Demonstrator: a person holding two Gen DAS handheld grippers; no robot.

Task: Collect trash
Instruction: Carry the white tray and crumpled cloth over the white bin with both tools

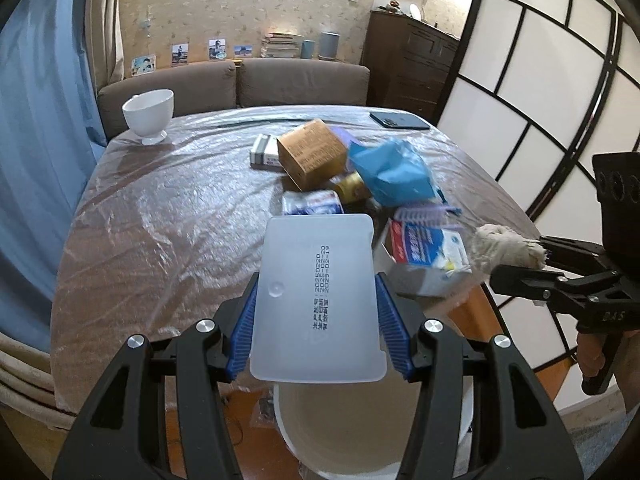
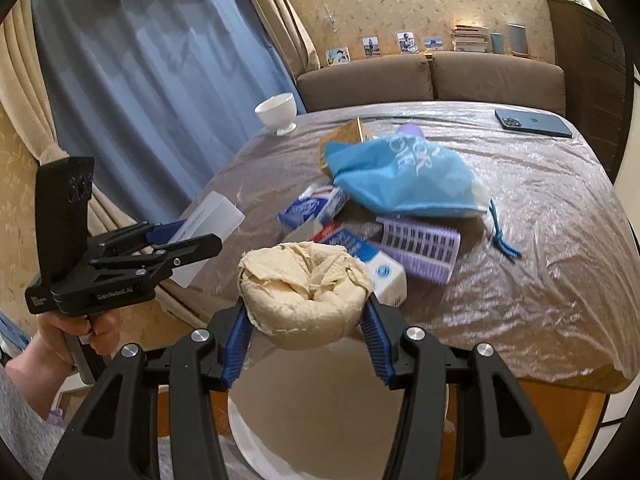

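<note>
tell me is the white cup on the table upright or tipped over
Upright. The cup stands on its foot near the table's far corner, with its open rim facing up in both views.

Both wrist cameras look down close, sharing the table (image 1: 160, 216) and bin (image 2: 256, 432)

Table (image 1: 168, 216): covered edge to edge in crinkled clear plastic film. White footed bowl (image 1: 149, 115) stands upright at one far corner; dark blue phone (image 1: 399, 120) lies flat at the other. Central heap: brown carton (image 1: 310, 154), blue cloth bag (image 1: 390, 172), purple ribbed comb-like item (image 2: 418, 248), several blue-and-white boxes (image 1: 312, 203), touching or overlapping. Near side otherwise bare film.
</note>
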